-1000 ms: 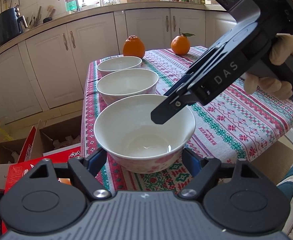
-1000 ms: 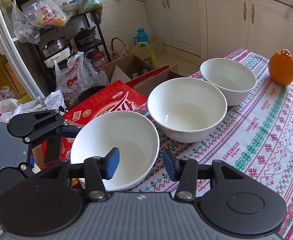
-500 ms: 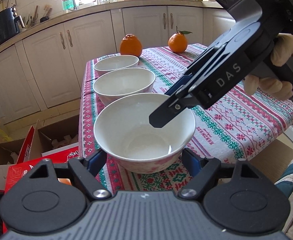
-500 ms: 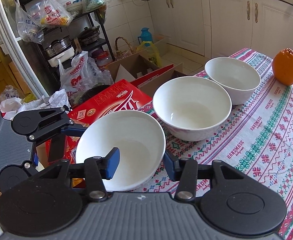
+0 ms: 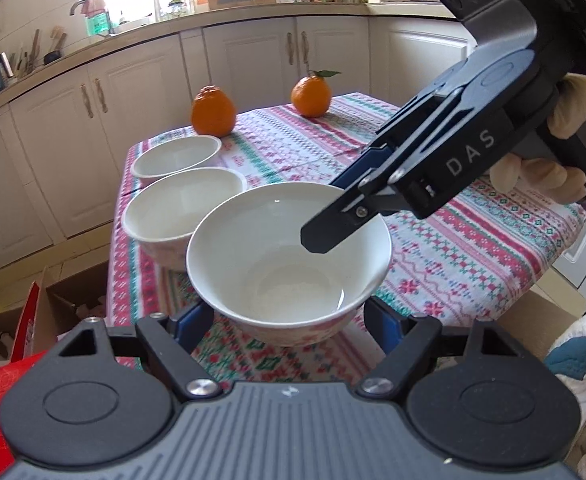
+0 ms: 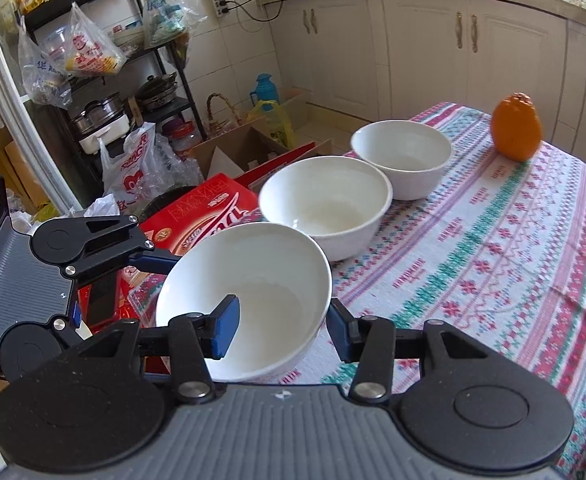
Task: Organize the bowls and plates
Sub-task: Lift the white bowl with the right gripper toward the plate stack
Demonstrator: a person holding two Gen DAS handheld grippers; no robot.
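Observation:
Three white bowls stand in a row along the table's left edge. The nearest bowl [image 5: 289, 268] [image 6: 245, 296] is lifted off the cloth. My left gripper [image 5: 289, 320] is open wide, with a finger on each side of the bowl's base. My right gripper [image 6: 283, 330] straddles the bowl's rim, one blue pad inside the bowl and one outside; I cannot tell whether the pads press the rim. It also shows from the side in the left wrist view [image 5: 333, 224]. The middle bowl [image 5: 181, 212] [image 6: 325, 204] and the far bowl [image 5: 177, 158] [image 6: 403, 156] sit on the tablecloth.
Two oranges [image 5: 213, 112] [image 5: 311, 96] stand at the far end of the patterned tablecloth [image 5: 453, 240]. Left of the table, on the floor, are cardboard boxes [image 6: 245, 148], a red carton [image 6: 201, 212] and bags beside a shelf rack [image 6: 105, 80]. Kitchen cabinets [image 5: 93, 128] run behind.
The nearest bowl has risen off the cloth and moved toward the middle bowl, along with both grippers. The other bowls and the oranges stay put.

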